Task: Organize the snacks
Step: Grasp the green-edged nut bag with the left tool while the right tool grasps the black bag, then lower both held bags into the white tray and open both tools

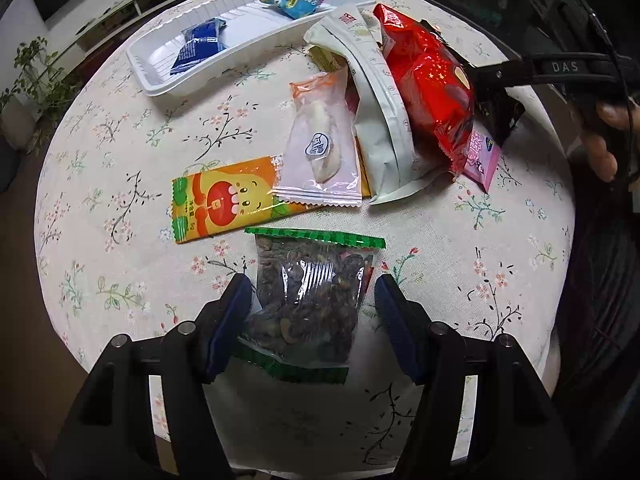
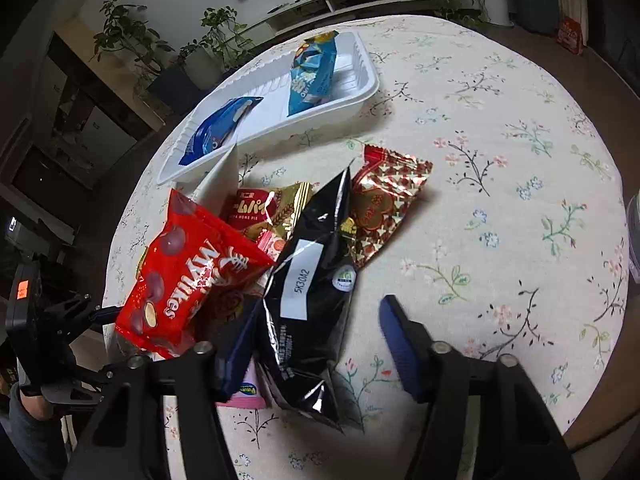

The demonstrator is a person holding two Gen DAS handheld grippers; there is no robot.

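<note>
Left gripper (image 1: 312, 300) fingers spread, straddling the clear green-edged packet of dark seeds (image 1: 310, 304) lying on the bench (image 1: 120, 208), unpinched; judged step: pickup, closing next. Right gripper (image 2: 316, 344) fingers apart around the black foil pouch (image 2: 308, 300). White plastic tray (image 1: 160, 80) holds two blue packets; roughly eight lie loose.
</note>
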